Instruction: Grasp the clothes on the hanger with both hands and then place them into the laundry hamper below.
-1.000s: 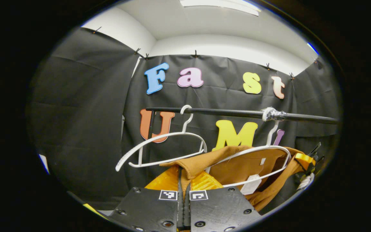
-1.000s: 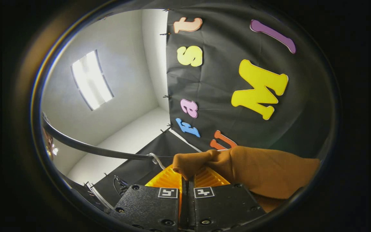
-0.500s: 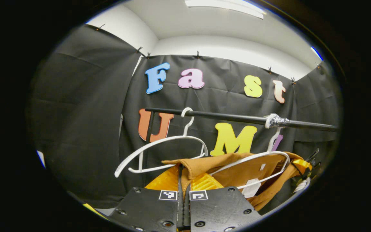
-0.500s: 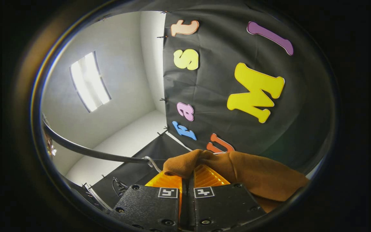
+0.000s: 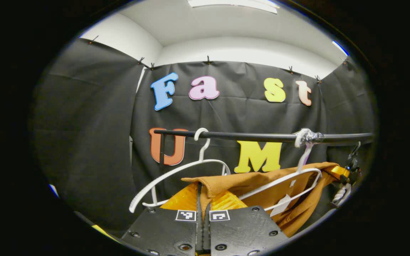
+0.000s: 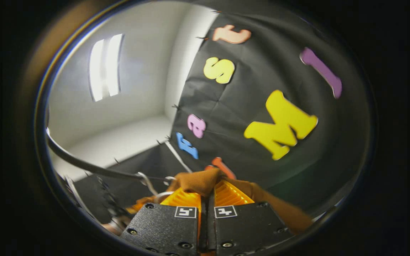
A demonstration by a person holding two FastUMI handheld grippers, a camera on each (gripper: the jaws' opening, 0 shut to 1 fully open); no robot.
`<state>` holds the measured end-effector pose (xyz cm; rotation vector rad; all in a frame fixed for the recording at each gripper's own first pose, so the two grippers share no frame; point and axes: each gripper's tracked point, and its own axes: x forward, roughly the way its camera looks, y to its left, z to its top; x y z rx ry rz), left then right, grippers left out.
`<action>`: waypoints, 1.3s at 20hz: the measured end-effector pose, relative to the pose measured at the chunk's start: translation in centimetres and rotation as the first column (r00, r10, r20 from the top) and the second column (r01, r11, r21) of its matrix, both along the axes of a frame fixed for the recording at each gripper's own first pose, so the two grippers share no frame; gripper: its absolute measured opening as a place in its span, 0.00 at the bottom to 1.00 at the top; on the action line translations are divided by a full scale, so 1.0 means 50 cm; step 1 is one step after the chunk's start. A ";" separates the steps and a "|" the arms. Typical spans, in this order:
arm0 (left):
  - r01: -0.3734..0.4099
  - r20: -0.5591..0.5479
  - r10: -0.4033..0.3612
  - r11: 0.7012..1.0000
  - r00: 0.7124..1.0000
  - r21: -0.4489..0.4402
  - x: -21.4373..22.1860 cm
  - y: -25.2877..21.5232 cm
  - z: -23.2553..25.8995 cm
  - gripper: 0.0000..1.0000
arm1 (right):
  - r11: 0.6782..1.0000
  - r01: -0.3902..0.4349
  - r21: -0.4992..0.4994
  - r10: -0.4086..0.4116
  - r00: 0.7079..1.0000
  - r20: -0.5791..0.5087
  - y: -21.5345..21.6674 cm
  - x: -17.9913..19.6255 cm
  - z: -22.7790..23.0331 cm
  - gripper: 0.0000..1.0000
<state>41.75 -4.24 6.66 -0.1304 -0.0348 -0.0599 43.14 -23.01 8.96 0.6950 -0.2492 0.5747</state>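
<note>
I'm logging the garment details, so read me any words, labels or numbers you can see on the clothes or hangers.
White tag inside the brown garment: too small and blurred to read.
Small white label higher on the garment: unreadable.
White hangers and black rail: no text visible.

Each gripper [image 5: 203, 199] [image 6: 205, 193] has black screwed plates (square coded markers) and ribbed pads [image 5: 226, 201].
</note>
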 end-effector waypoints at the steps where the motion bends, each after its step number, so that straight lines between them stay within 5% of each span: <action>1: 0.008 0.013 -0.008 1.000 1.000 -0.016 0.000 -0.006 0.007 0.05 | 0.999 0.034 -0.010 -0.034 0.999 0.001 -0.006 0.004 0.005 0.05; 3: 0.000 0.025 -0.001 0.999 1.000 0.032 0.004 -0.004 0.006 0.05 | 0.987 0.132 -0.092 -0.134 0.991 -0.011 -0.021 0.020 -0.009 0.06; 4: -0.001 0.023 0.000 0.999 1.000 0.047 0.004 -0.005 0.000 0.00 | 0.966 0.209 -0.154 -0.215 0.976 -0.020 -0.037 0.031 -0.021 0.06; 6: 0.002 0.003 -0.002 0.999 1.000 0.040 0.007 -0.007 -0.018 0.05 | 0.915 0.297 -0.274 -0.319 0.947 -0.036 -0.047 0.048 -0.043 0.06; 8: 0.008 -0.038 -0.008 1.000 0.999 0.002 0.020 -0.001 -0.053 0.00 | 0.880 0.298 -0.369 -0.348 0.935 -0.074 -0.036 0.065 -0.072 0.06; 15: 0.025 -0.054 -0.036 0.982 0.998 -0.186 -0.001 0.022 -0.125 0.00 | 0.926 0.192 -0.325 -0.246 0.960 -0.132 -0.006 0.065 -0.113 0.07; 19: 0.027 -0.090 -0.044 0.983 0.995 -0.179 -0.004 0.025 -0.149 0.05 | 0.923 0.165 -0.347 -0.252 0.942 -0.222 0.001 0.062 -0.175 0.06; 26: -0.062 -0.215 0.019 0.979 0.976 -0.194 -0.058 0.059 -0.274 0.00 | 0.919 0.091 -0.384 -0.210 0.937 -0.279 0.055 -0.002 -0.285 0.06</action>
